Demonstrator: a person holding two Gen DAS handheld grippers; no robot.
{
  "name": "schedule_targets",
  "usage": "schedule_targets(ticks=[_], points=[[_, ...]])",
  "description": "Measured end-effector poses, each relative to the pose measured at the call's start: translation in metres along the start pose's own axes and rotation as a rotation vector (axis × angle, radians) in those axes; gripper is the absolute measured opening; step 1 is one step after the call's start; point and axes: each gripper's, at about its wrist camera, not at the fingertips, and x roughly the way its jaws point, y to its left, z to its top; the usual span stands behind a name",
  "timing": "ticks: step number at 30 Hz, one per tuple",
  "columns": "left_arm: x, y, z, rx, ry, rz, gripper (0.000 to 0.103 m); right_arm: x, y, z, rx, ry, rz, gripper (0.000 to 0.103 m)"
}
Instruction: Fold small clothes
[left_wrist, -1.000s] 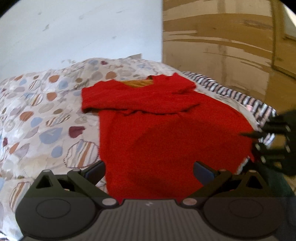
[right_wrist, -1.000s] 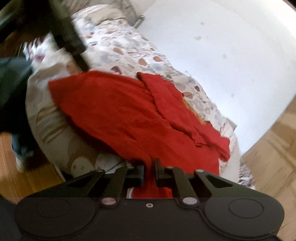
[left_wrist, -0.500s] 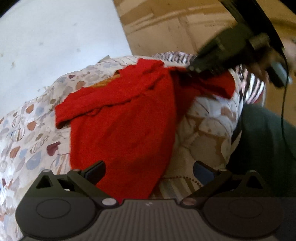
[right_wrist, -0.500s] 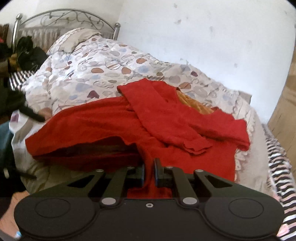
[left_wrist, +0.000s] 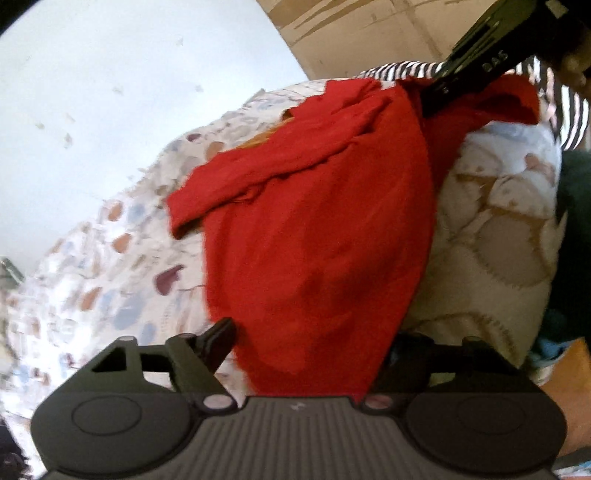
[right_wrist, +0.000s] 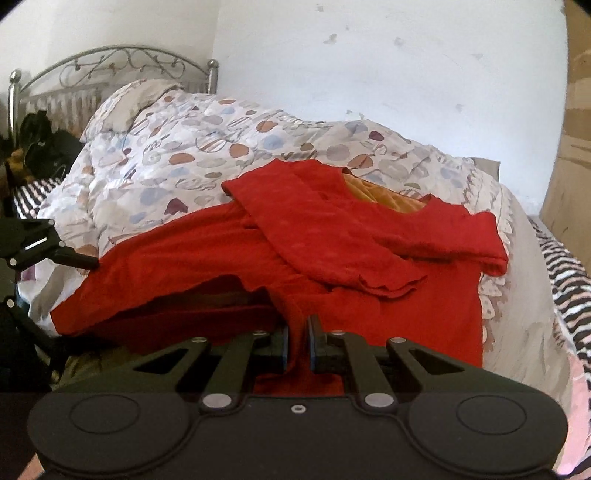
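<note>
Left wrist view, upper right of frame: pale letters on black body of right gripper, reading roughly "DAS"; blurred, first letter uncertain. Fainter small marks lower on same body, unreadable. Lower centre: tiny white mark on ribbed grey housing, no legible characters. Right wrist view: no readable text, label or number anywhere.

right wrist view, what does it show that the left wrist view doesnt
Only the right wrist view shows the metal headboard, the pillow, and the right tongs shut on a bunched fold of the red garment.

Only the left wrist view shows the left tongs, open astride the garment's near hem after just closing partway, and a bit of wooden floor.

Both show the red garment spread on the patterned duvet, the white wall and striped bedding.
</note>
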Motion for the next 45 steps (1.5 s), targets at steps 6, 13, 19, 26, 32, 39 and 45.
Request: schedule_targets(ticks=[6, 13, 19, 26, 32, 39, 45], points=[[-0.013, 0.017, -0.005, -0.051, -0.066, 0.011, 0.023, -0.010, 0.008, -0.006, -0.047, -0.010, -0.028, 0.013], [-0.025, 0.049, 0.018, -0.191, -0.168, 0.021, 0.009, -0.030, 0.037, -0.019, -0.213, -0.015, -0.109, 0.039], [-0.021, 0.071, 0.035, -0.270, -0.170, -0.003, 0.008, -0.035, 0.062, -0.040, -0.263, -0.030, -0.121, 0.073], [-0.025, 0.072, 0.044, -0.252, -0.209, 0.019, 0.008, -0.021, 0.096, -0.063, -0.404, -0.023, -0.318, 0.076], [-0.039, 0.068, 0.040, -0.243, -0.231, 0.032, 0.006, -0.029, 0.092, -0.076, -0.405, -0.067, -0.464, 0.041], [-0.061, 0.052, 0.018, -0.258, -0.275, 0.005, 0.005, -0.058, 0.083, -0.087, -0.376, -0.163, -0.528, 0.006], [-0.109, 0.047, 0.022, -0.263, -0.444, 0.057, 0.004, -0.098, 0.080, -0.072, -0.373, -0.325, -0.610, 0.005]])
